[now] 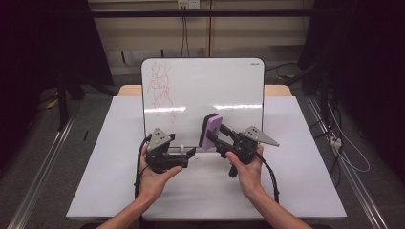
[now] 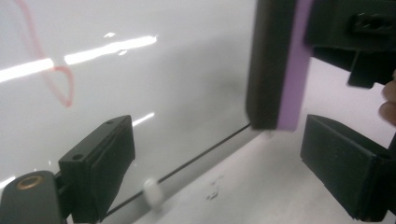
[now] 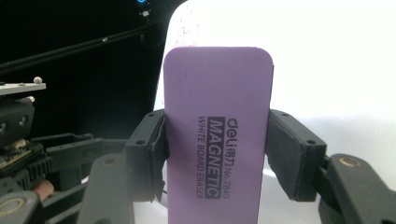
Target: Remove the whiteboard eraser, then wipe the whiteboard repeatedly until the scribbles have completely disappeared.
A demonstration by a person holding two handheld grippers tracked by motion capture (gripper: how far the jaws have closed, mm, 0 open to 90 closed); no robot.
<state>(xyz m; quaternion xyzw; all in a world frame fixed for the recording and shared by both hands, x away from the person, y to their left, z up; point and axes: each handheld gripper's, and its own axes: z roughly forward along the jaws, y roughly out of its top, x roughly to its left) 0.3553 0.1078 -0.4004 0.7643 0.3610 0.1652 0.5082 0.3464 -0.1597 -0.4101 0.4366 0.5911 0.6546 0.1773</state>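
A whiteboard (image 1: 215, 86) lies on the table with red scribbles (image 1: 161, 90) on its left part. My right gripper (image 1: 213, 138) is shut on a purple magnetic eraser (image 1: 211, 130), held on edge just above the board's near rim; in the right gripper view the eraser (image 3: 217, 116) stands upright between the pads. My left gripper (image 1: 190, 153) is open to its left, its jaws pointing toward the eraser with nothing pressed between them. In the left gripper view a small white blurred thing (image 2: 152, 192) sits by the board's edge; the eraser (image 2: 280, 65) hangs beyond the jaws.
The white table (image 1: 296, 143) has bare room left and right of the board. Cables trail from both grippers toward the near edge. Dark stands and floor cables surround the table. A red loop (image 2: 60, 84) marks the board (image 2: 163, 84) near my left jaws.
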